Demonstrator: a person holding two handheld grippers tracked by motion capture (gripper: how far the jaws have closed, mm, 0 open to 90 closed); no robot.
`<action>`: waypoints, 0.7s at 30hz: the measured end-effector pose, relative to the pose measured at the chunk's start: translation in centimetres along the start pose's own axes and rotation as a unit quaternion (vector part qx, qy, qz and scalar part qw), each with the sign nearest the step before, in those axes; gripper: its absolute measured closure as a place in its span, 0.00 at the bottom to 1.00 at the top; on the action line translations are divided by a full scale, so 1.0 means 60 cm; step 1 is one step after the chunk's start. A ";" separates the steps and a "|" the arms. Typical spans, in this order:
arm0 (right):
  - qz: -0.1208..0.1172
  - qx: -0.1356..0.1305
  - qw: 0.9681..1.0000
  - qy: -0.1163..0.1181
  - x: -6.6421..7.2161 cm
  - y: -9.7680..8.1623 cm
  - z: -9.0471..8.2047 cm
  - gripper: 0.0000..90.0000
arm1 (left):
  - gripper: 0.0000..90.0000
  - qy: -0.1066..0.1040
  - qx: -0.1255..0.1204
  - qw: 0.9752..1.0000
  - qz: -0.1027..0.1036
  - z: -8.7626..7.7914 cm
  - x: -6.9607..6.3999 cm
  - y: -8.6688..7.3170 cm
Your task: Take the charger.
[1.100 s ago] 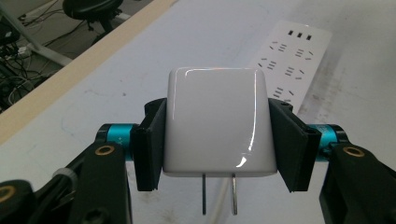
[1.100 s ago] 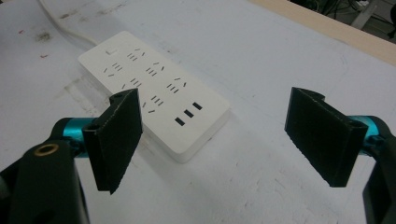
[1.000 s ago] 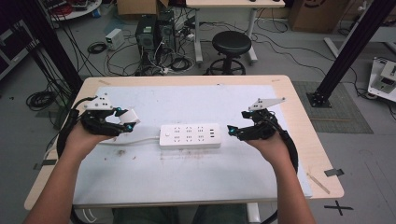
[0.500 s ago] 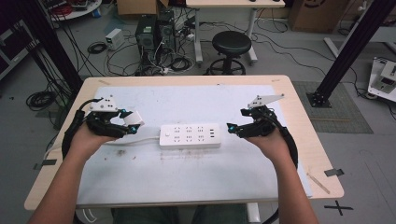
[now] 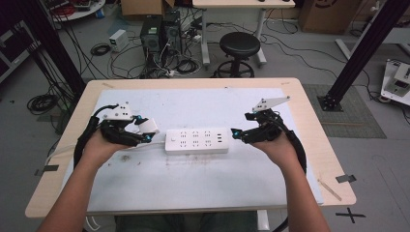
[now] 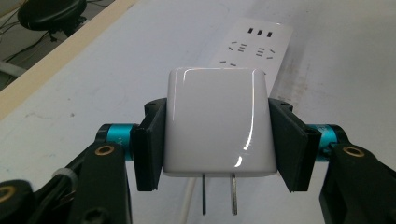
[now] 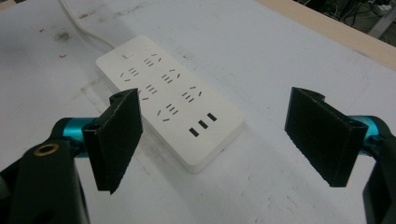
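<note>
White-topped table (image 5: pixel 193 193) bears a power strip (image 5: pixel 197 140); left gripper (image 5: pixel 145 131) clamps a charger (image 6: pixel 217 122), right gripper (image 5: pixel 235 135) gapes.

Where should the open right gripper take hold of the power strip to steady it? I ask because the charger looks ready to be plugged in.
Probably the USB end of the power strip, the end nearest the right gripper. Close across its narrow width onto the long flat sides. The strip lies flat, so come from above, leaving the sockets clear for the charger in the left gripper.
</note>
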State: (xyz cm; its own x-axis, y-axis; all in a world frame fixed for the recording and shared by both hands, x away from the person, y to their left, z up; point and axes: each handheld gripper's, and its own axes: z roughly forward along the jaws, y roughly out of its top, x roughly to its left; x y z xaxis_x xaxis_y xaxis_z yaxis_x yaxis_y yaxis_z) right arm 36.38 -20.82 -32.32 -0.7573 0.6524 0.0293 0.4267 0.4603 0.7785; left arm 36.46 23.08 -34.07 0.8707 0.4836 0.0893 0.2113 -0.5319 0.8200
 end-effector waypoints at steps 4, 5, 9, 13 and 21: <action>0.000 -0.001 1.000 -0.001 0.000 0.000 -0.002 0.22 | 0.47 -0.004 0.000 1.000 0.006 0.002 -0.001 0.002; -0.003 0.001 1.000 0.000 0.000 0.001 -0.003 0.22 | 0.47 -0.003 -0.001 1.000 0.002 0.003 -0.003 0.003; -0.003 -0.001 1.000 0.003 0.002 0.001 -0.003 0.22 | 0.47 -0.001 0.001 1.000 0.003 0.003 -0.003 0.003; -0.002 0.000 1.000 0.002 0.003 0.001 -0.002 0.22 | 0.47 -0.004 0.003 1.000 0.003 0.006 0.001 0.003; 0.003 0.002 1.000 0.002 -0.002 0.004 0.006 0.22 | 0.47 -0.007 -0.012 1.000 0.011 0.007 -0.002 0.006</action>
State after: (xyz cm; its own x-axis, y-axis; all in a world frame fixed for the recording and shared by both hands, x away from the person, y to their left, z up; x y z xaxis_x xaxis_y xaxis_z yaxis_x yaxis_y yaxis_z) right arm 36.75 -20.57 -32.35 -0.7571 0.6523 0.0368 0.4327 0.4583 0.7763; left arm 36.64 22.52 -34.02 0.8811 0.4622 0.1000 0.1814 -0.5257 0.8311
